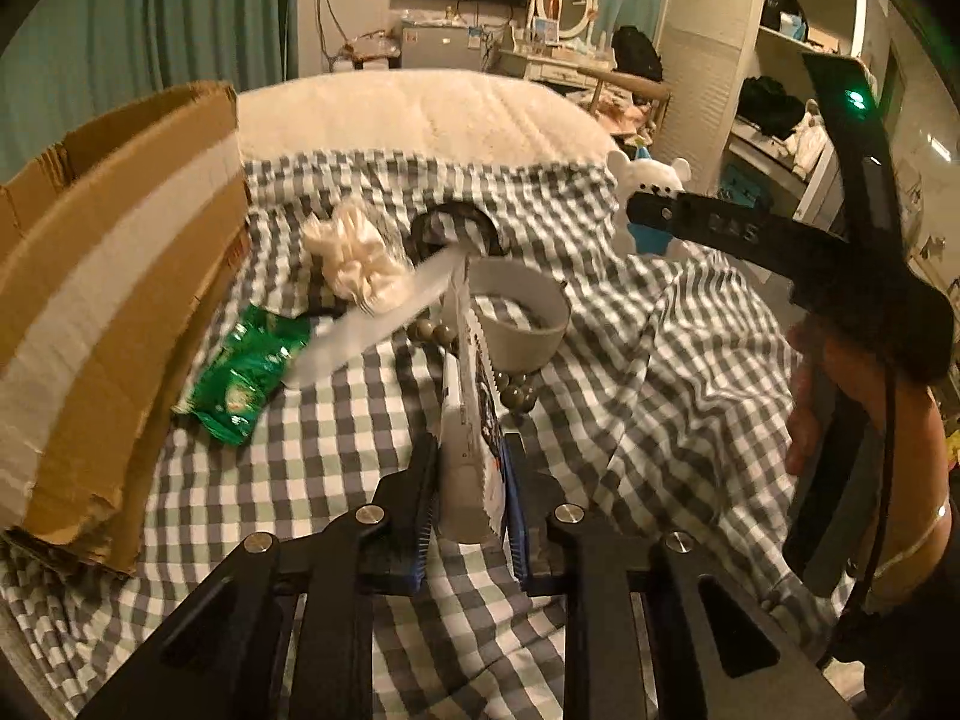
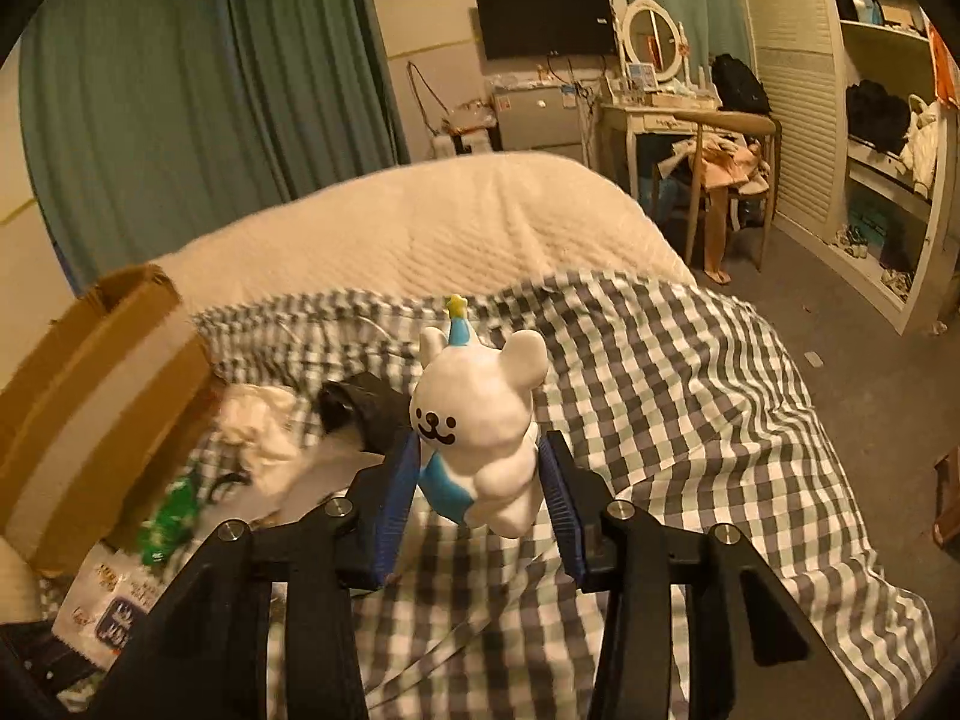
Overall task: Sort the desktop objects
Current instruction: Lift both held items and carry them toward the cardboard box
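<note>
Right gripper (image 2: 480, 480) is clamped on a white bear toy (image 2: 480, 420) with blue bib and star hat, above the checkered cloth (image 2: 690, 420); left gripper (image 1: 471, 483) pinches a flat white snack packet (image 1: 471, 420) upright near the cardboard box (image 1: 108, 276).

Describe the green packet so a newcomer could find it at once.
Start at the big cardboard box on the checked bedspread. The green packet lies flat just beside it, the only bright green, glossy thing there.
</note>
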{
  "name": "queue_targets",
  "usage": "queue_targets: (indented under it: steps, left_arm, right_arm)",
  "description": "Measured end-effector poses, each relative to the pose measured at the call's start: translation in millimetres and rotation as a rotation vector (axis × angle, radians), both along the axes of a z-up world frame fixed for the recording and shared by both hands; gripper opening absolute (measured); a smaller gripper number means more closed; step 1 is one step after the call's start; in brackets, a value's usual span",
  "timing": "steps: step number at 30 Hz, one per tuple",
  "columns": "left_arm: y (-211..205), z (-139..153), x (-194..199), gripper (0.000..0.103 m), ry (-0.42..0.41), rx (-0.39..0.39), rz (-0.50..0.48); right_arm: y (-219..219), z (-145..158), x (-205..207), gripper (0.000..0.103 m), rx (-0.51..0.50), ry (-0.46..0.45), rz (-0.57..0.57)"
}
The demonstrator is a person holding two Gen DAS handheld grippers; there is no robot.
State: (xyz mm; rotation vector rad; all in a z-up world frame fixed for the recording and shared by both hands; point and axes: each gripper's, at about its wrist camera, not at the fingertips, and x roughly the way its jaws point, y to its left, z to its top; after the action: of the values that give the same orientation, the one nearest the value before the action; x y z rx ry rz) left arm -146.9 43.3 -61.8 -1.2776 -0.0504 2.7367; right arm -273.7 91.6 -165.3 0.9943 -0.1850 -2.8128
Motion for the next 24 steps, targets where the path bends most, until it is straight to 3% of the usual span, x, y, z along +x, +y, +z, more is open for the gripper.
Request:
queue_targets:
  steps: [11, 12, 13, 14, 19, 20, 21, 22, 24]
  left_arm:
    - [-10.3, 25.2, 27.4, 0.021, 0.061, 0.075, 0.06]
    - [-9.6, 25.8, 31.2, 0.021, 0.062, 0.071, 0.062]
    - [-9.1, 26.0, 34.7, 0.021, 0.063, 0.068, 0.064]
    - [-9.8, 26.4, 38.7, 0.021, 0.064, 0.074, 0.07]
    - [-22.2, 16.7, 49.5, 0.021, 0.008, 0.123, 0.092]
    - [-24.9, 11.6, 49.9, 0.021, -0.011, 0.129, 0.098]
    - [-26.4, 6.9, 49.7, 0.021, -0.032, 0.138, 0.097]
    - [-27.4, 1.4, 48.6, 0.021, -0.061, 0.146, 0.092]
    - [-28.6, -6.4, 47.9, 0.022, -0.08, 0.161, 0.099]
  right_arm:
    - [-4.6, 30.9, 62.3, 0.037, 0.02, 0.034, 0.07]
    - [-3.9, 32.4, 71.2, 0.034, 0.009, 0.029, 0.076]
    - [-4.1, 32.7, 77.1, 0.019, 0.005, 0.024, 0.081]
    - [-5.0, 32.3, 82.3, 0.016, 0.007, 0.016, 0.084]
    - [-9.8, 26.8, 94.5, 0.016, 0.034, -0.033, 0.08]
    - [-8.9, 27.5, 94.3, 0.017, 0.026, -0.039, 0.079]
    - [-6.3, 28.5, 93.9, 0.024, 0.019, -0.042, 0.072]
    - [-4.5, 28.4, 93.0, 0.042, 0.017, -0.046, 0.064]
    - [-0.4, 24.8, 92.2, 0.058, -0.006, -0.068, 0.073]
